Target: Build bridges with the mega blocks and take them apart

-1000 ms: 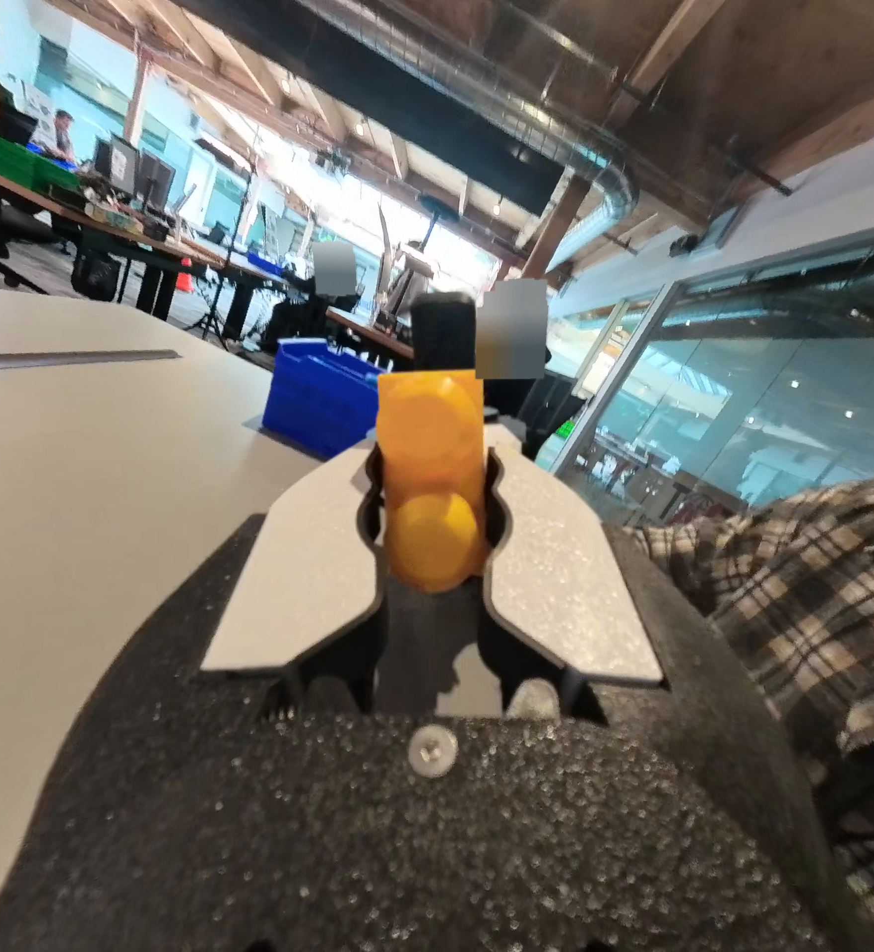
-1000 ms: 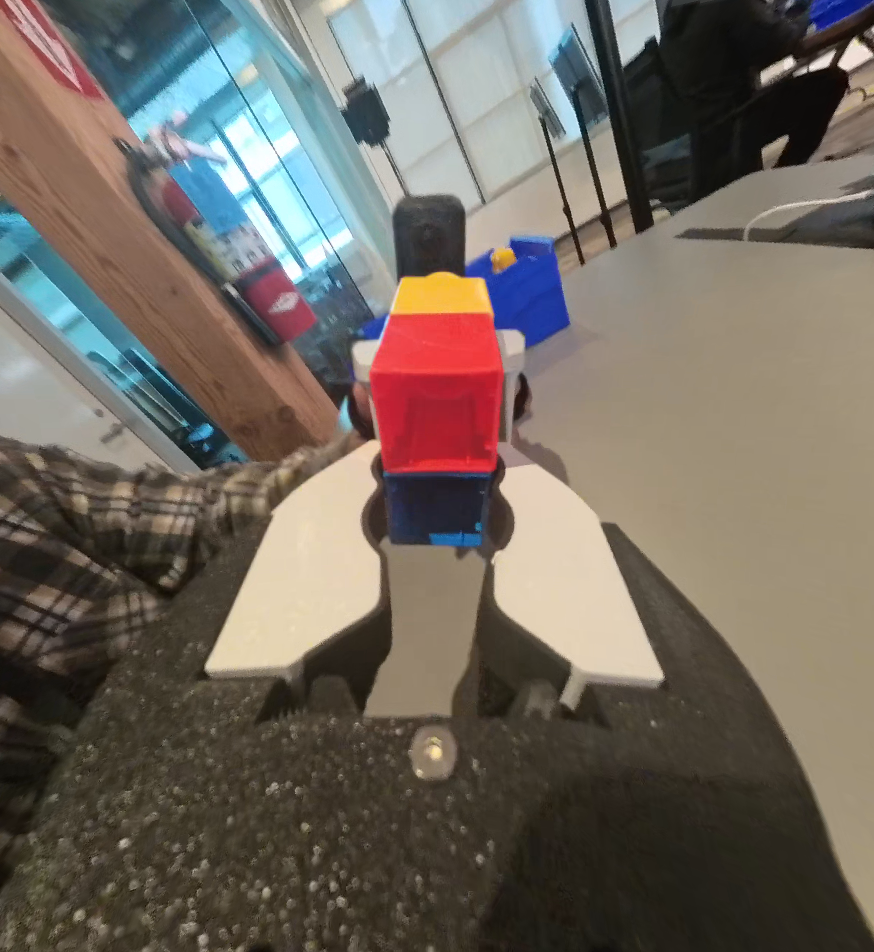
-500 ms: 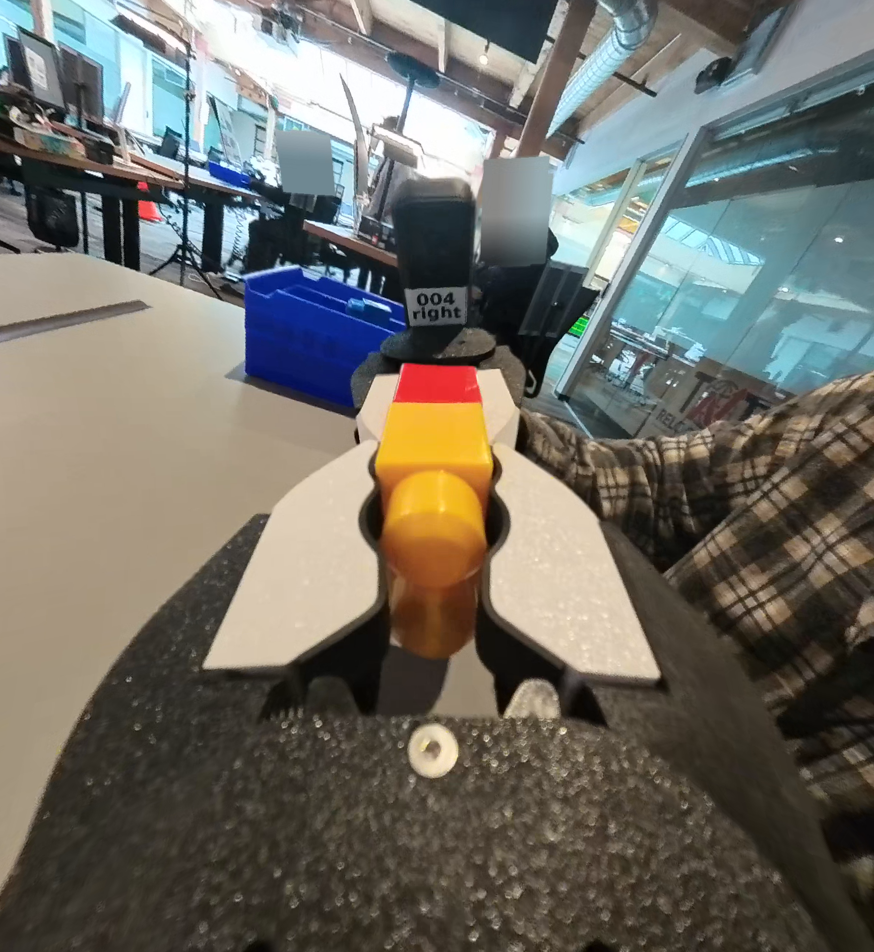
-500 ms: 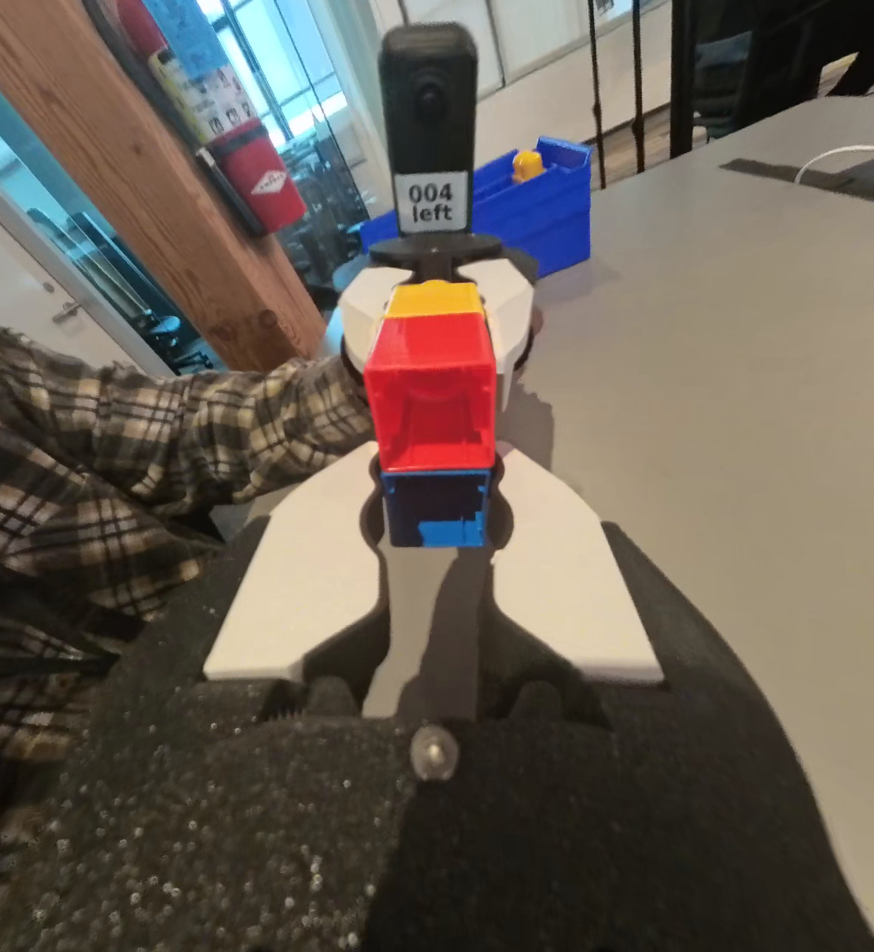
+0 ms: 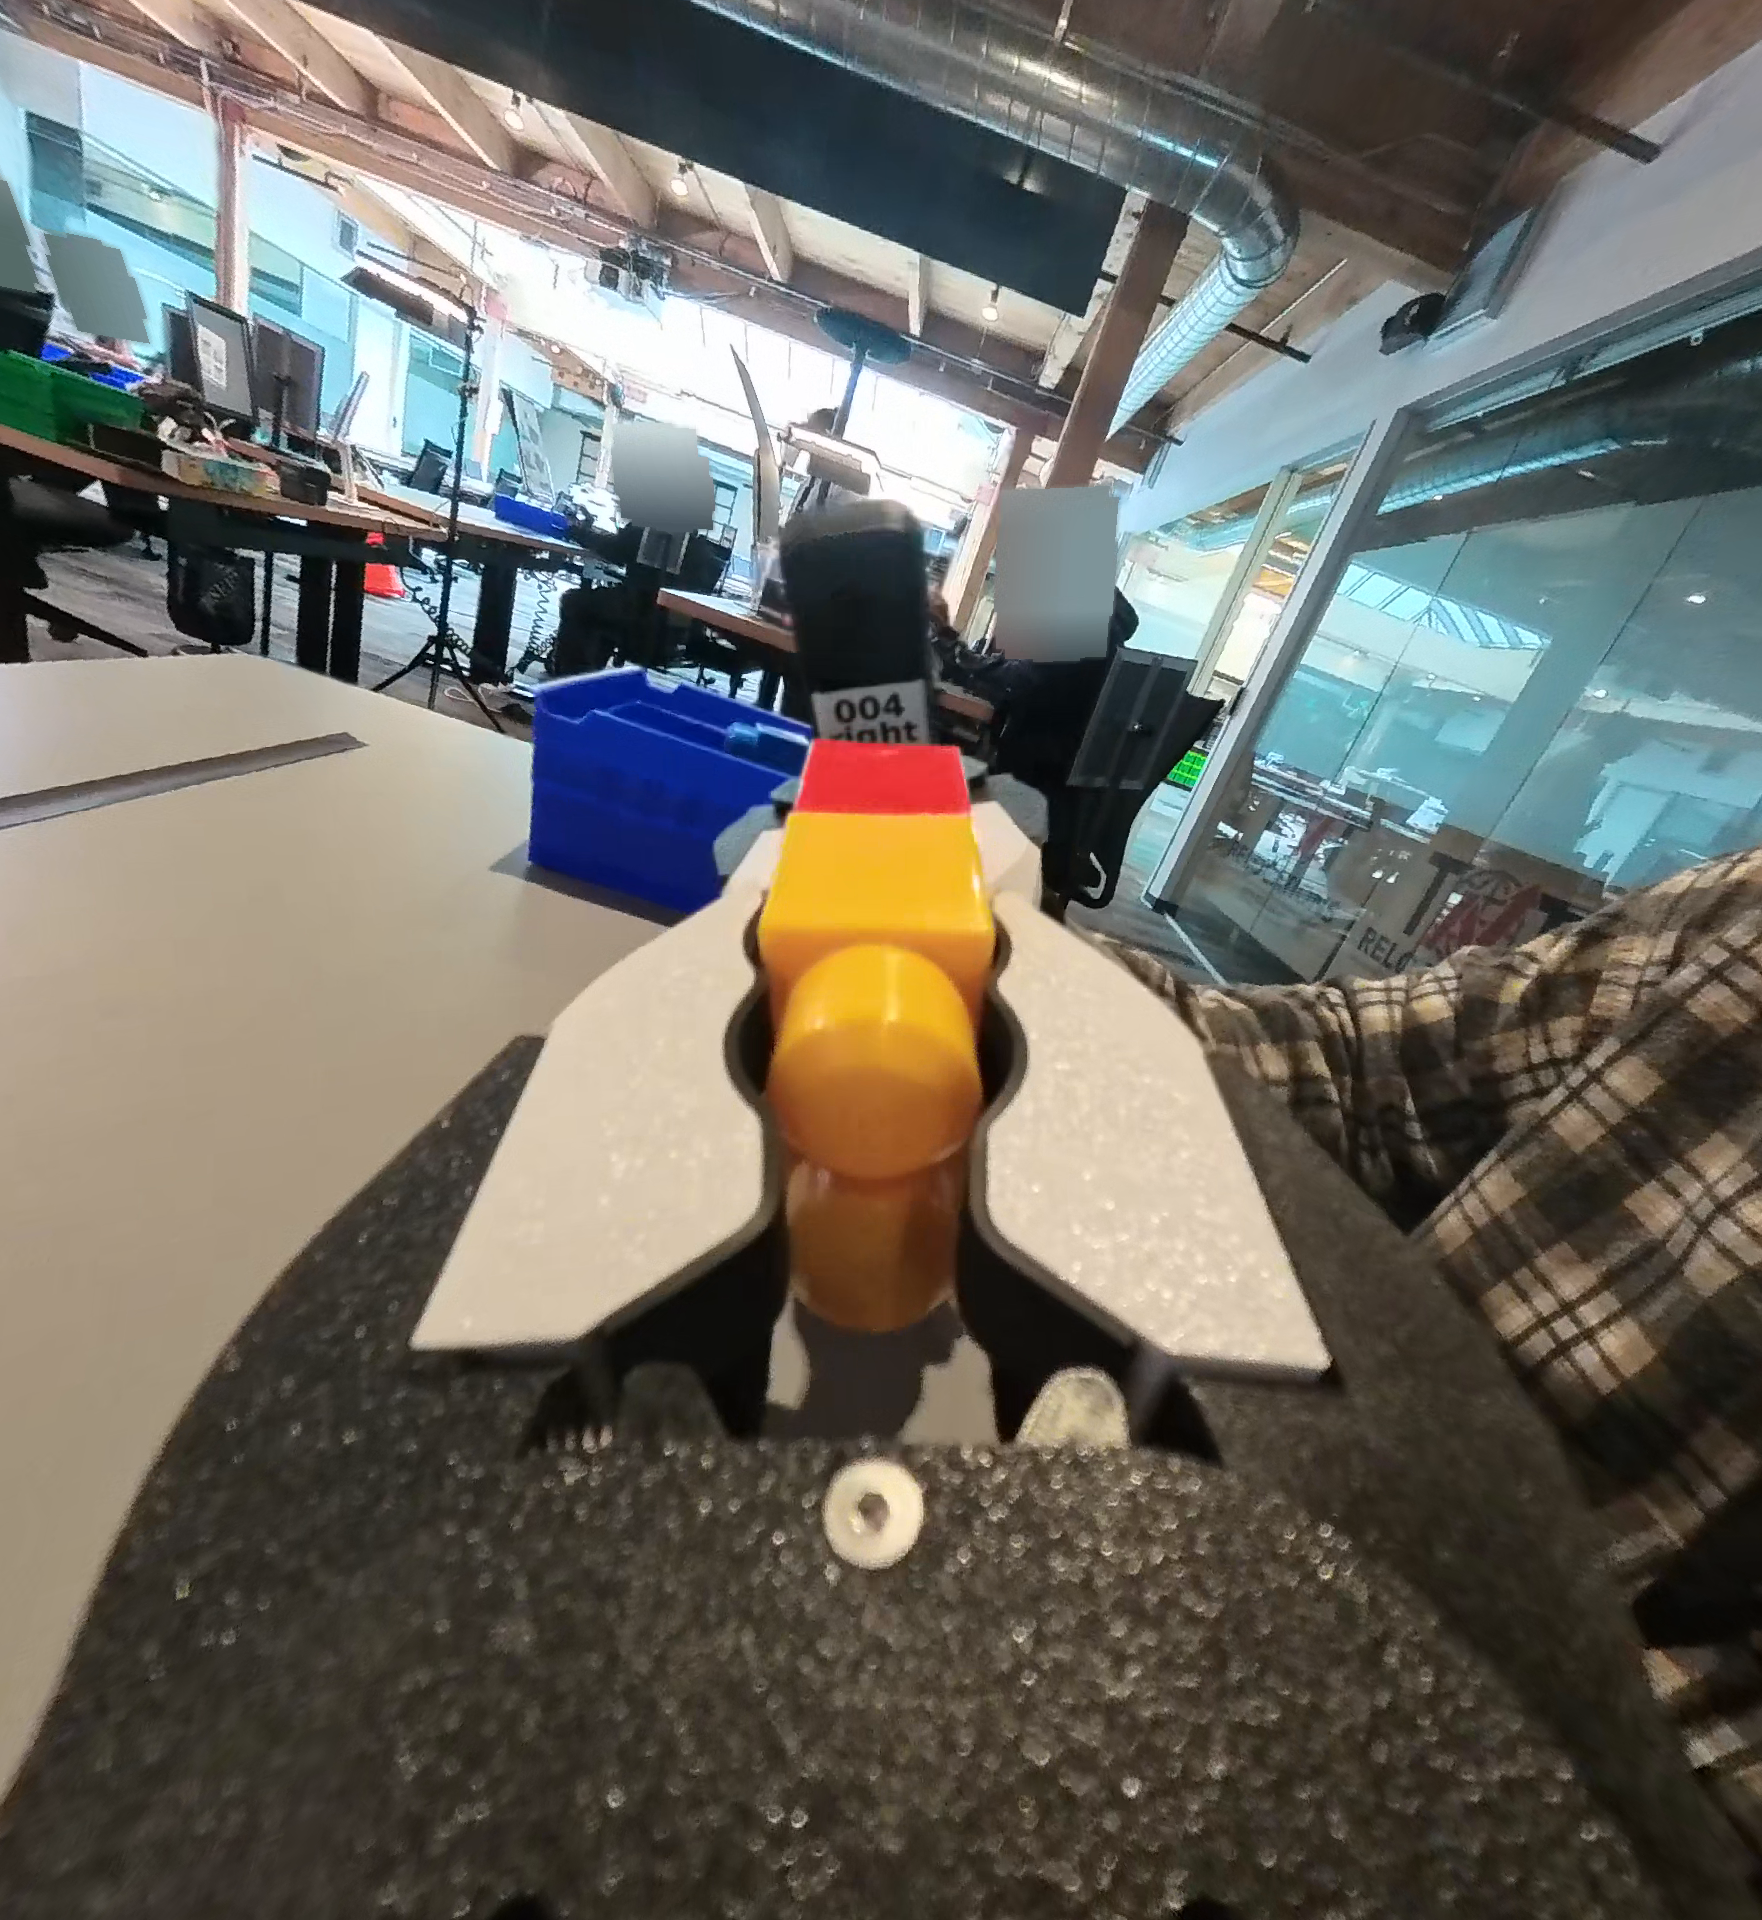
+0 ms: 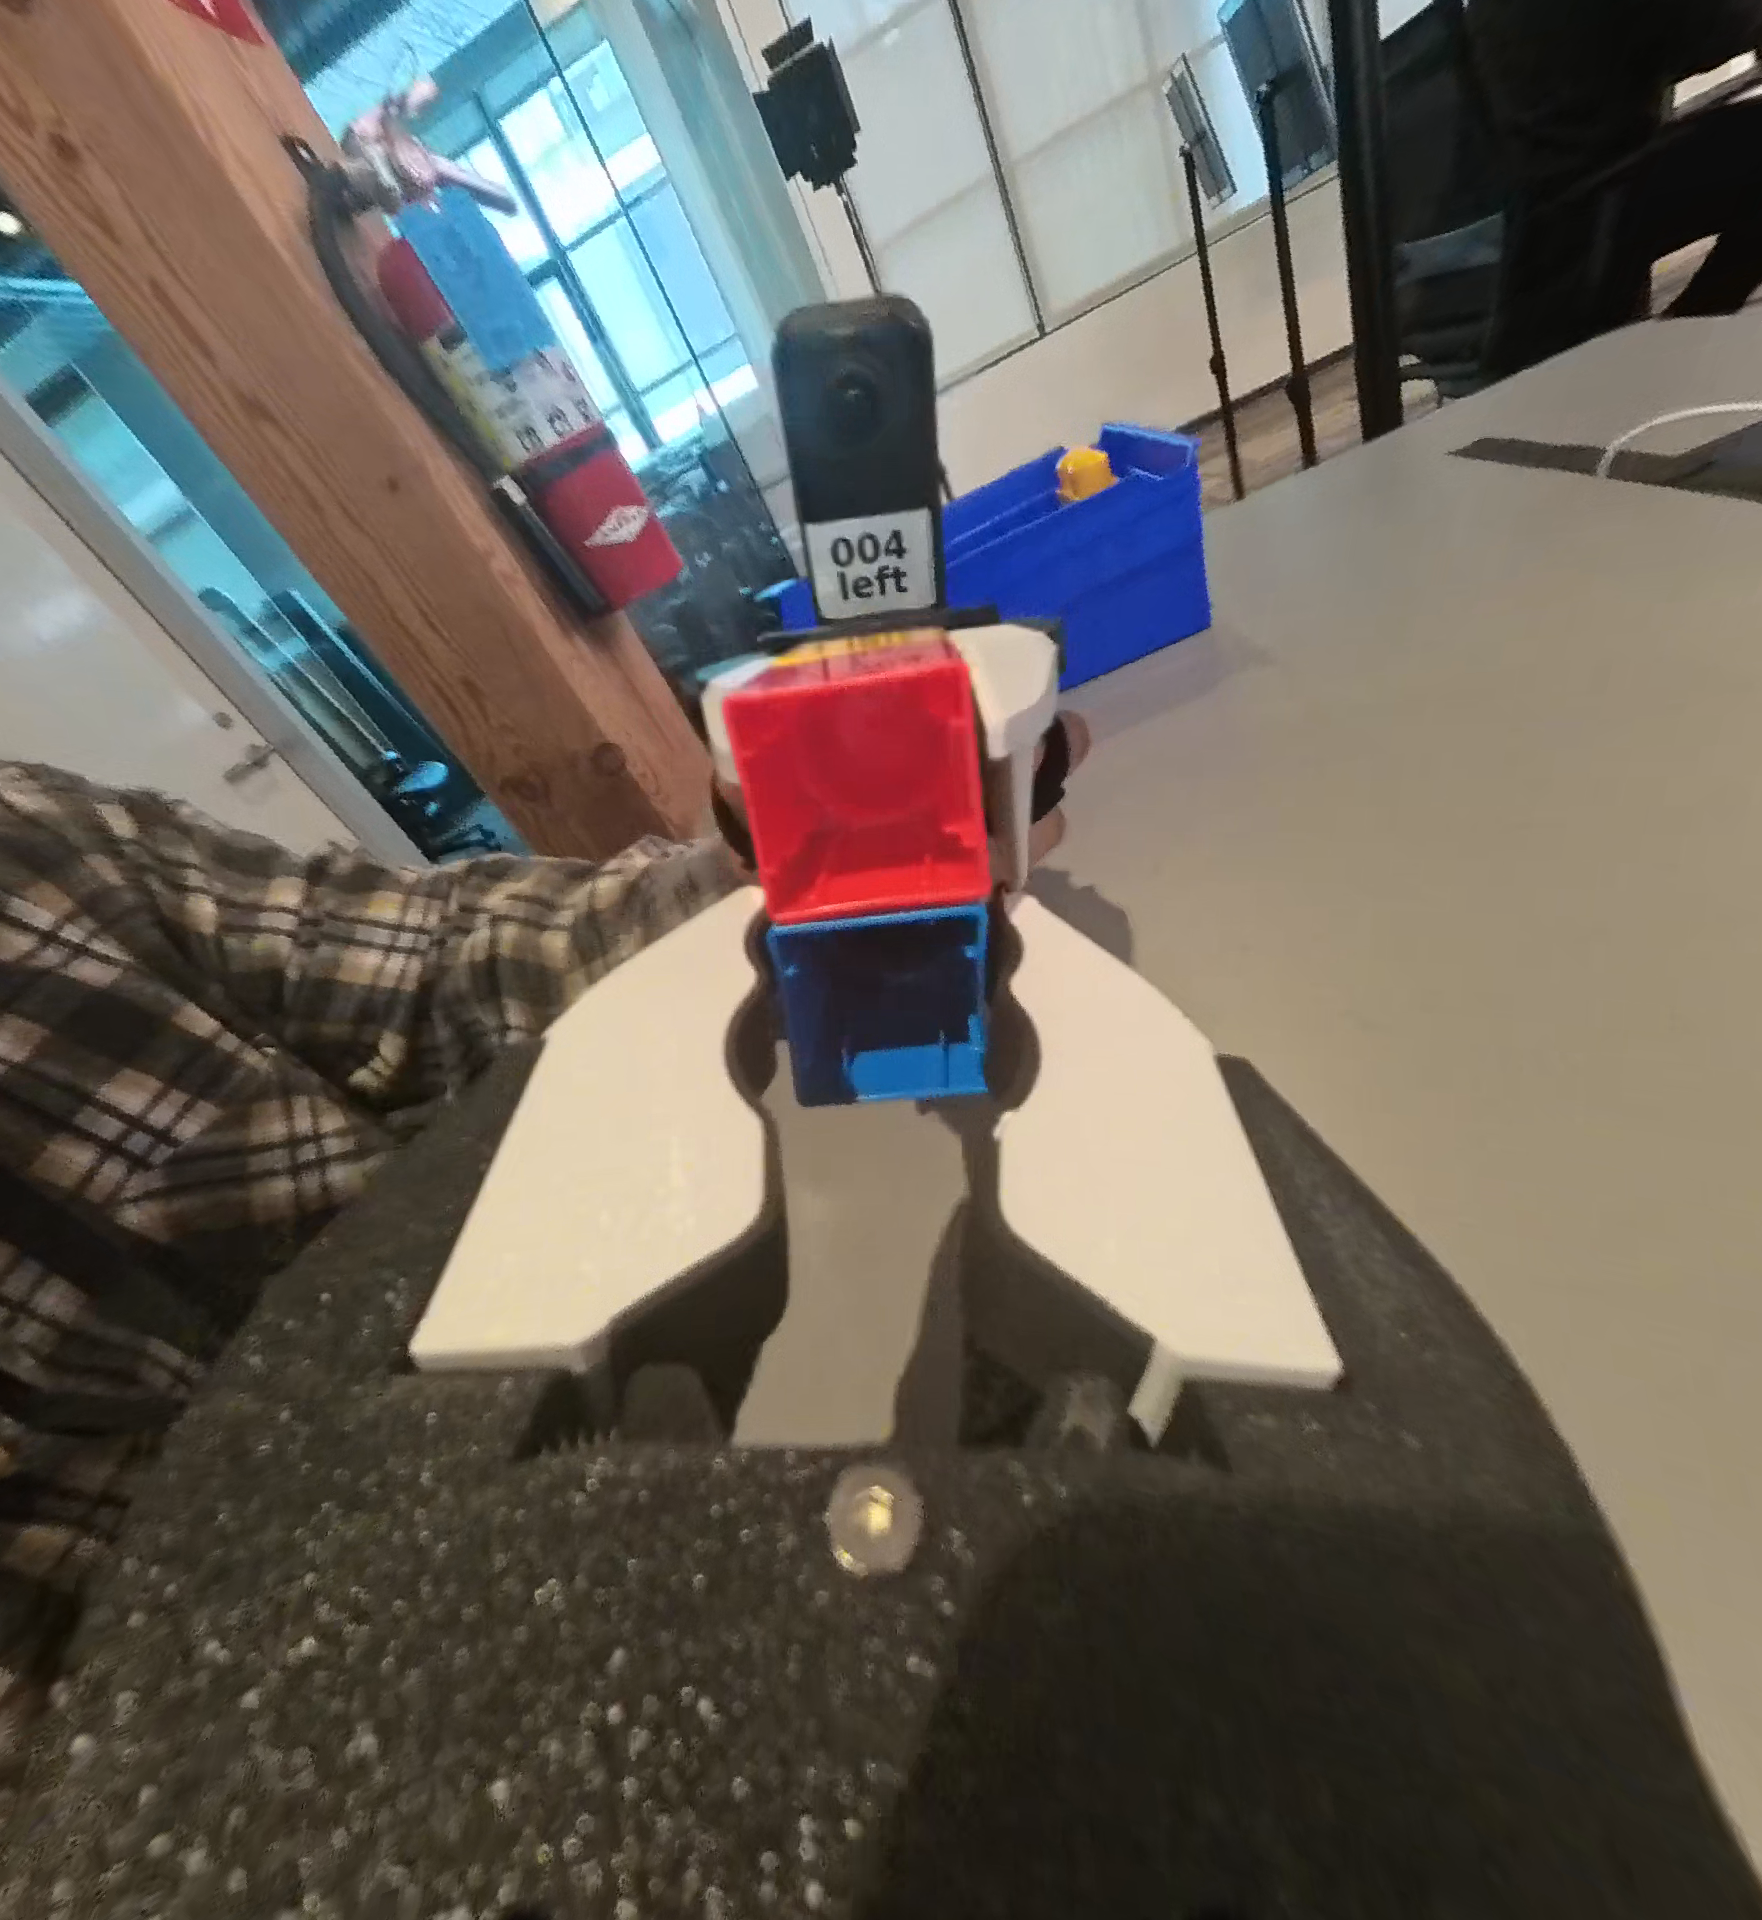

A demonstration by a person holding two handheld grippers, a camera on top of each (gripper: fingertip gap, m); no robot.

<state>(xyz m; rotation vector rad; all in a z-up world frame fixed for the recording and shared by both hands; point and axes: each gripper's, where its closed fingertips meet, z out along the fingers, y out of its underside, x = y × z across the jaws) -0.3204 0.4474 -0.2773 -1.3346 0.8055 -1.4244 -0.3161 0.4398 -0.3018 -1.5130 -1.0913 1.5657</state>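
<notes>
My left tool (image 5: 872, 1023) grips the yellow block (image 5: 875, 914); my right tool (image 6: 882, 1003) grips the blue block (image 6: 882, 1013), red block (image 6: 856, 795) between, above the worktop (image 6: 1479, 831). I judge separation pending.

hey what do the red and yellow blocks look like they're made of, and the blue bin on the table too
Yellow block, held in the left tool: likely moulded plastic, smooth and semi-glossy, with soft highlights on its round stud. Red block, next to the blue block in the right tool: also plastic by its look, its hollow thin-walled underside showing. Blue bin: probably rigid plastic, evenly coloured, with thin straight walls.
</notes>
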